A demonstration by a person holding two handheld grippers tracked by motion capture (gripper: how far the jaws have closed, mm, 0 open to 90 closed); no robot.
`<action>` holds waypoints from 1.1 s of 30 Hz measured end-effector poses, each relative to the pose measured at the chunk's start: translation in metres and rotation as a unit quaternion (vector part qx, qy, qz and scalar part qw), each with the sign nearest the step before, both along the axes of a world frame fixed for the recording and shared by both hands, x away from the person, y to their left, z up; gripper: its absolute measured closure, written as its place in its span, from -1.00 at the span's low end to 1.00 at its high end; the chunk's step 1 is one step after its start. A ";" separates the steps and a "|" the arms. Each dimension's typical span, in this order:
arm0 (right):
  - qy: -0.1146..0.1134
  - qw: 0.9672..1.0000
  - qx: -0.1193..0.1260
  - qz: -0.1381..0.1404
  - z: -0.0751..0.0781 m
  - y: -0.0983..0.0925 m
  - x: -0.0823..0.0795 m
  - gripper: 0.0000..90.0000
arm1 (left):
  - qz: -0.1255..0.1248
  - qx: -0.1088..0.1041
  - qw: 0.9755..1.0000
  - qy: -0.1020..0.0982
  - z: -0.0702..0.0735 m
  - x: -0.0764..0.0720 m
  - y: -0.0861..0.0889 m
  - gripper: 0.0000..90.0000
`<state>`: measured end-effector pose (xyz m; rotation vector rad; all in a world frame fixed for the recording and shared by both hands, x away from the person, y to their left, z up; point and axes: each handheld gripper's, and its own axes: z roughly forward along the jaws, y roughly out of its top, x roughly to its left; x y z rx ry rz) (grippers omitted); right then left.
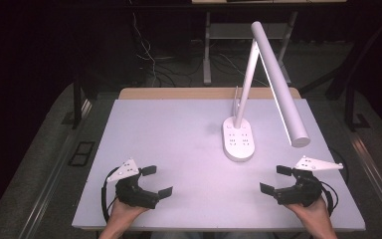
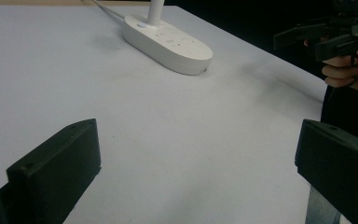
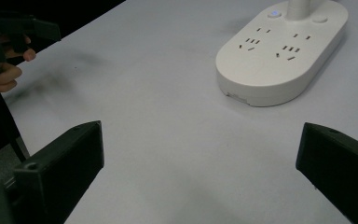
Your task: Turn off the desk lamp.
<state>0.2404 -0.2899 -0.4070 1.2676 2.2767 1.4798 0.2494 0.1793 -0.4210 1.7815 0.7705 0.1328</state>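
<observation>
- High view: a white lamp [image 1: 273, 84] stands on the table [image 1: 179, 139], right of centre toward the far side, its flat base [image 1: 238, 139] carrying sockets and its long head slanting down to the right. The left tool [image 1: 159, 181] and right tool [image 1: 271, 180] rest at the near edge, well apart from the lamp, one on each side, both with jaws spread wide and holding nothing.
- Left gripper view: the left tool [image 2: 196, 163] looks over bare table toward the base [image 2: 168, 42], far ahead. The right tool [image 2: 326, 35] sits at the far right in a hand. To reach the lamp well, this tool should likely swing right and advance low.
- Right gripper view: the right tool [image 3: 200, 168] faces the base [image 3: 279, 56], nearer here, with its sockets and two buttons by the stem. I judge this tool better placed: approach straight, keep the jaws wide, and steady the base with the other before pressing or moving anything.
</observation>
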 end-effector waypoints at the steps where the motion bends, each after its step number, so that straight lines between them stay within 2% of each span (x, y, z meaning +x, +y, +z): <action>1: 0.000 1.000 0.000 0.001 0.000 0.000 0.000 -0.98 | 0.001 0.000 1.000 0.000 0.000 0.000 0.000 -1.00; 17: 0.011 1.000 -0.012 0.011 0.002 0.005 0.001 -0.98 | -0.001 0.002 1.000 -0.001 0.000 0.000 0.001 -1.00; 23: 0.012 1.000 -0.021 0.015 0.007 0.008 0.001 -0.98 | -0.001 0.001 1.000 0.000 0.000 -0.001 0.000 -1.00; 33: 0.015 0.999 -0.023 0.029 0.017 0.010 0.008 -0.98 | 0.004 0.000 1.000 0.000 0.000 -0.001 0.002 -1.00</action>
